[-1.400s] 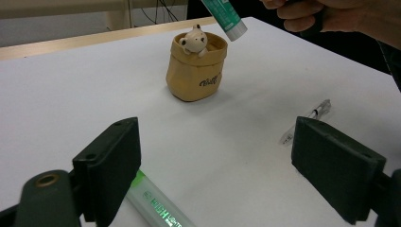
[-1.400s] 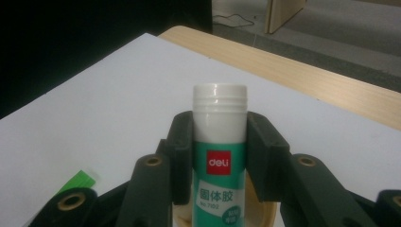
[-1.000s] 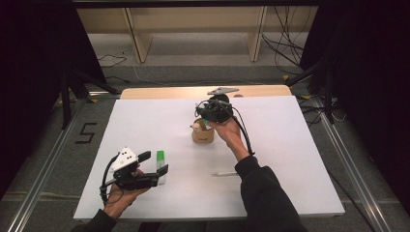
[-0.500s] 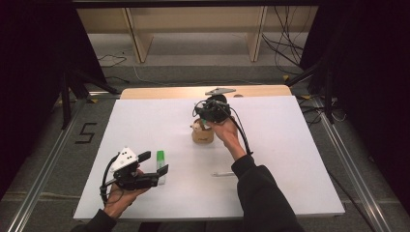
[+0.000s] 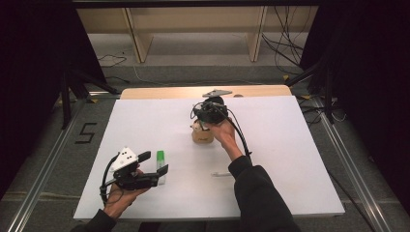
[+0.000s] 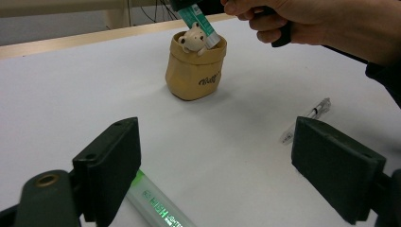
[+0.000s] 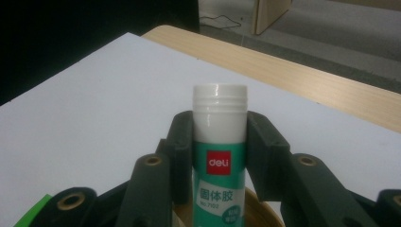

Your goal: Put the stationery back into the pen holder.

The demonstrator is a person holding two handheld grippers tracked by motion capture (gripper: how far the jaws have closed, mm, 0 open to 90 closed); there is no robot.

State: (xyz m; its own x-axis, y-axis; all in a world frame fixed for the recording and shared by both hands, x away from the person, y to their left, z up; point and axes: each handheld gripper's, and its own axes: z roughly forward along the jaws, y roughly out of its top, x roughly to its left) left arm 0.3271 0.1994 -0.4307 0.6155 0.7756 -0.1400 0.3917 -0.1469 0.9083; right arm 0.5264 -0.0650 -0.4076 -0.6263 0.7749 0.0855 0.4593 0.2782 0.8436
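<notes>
The right gripper hangs over the tan paper-bag-shaped holder near the middle of the white table, its 2 black jaws clamped on a glue stick with a green and white label and a red logo patch. In the right gripper view the stick stands straight up between the pads, white threaded cap end out beyond the jaw tips, and the round rim of the holder shows just under it. In the left gripper view the same glue stick comes down tilted into the mouth of the holder, right beside a small bear figure on its rim; whether the stick touches the bottom cannot be told. The right hand wraps the gripper body, sleeve trailing back toward the near edge. The left gripper rests low at the near left of the table in the left hand, jaws standing wide apart with nothing between them. A green highlighter lies flat on the table just beside its left jaw, seen also as a green barrel under that jaw in its own view. A clear pen lies alone on the table between the 2 hands, well apart from the holder
</notes>
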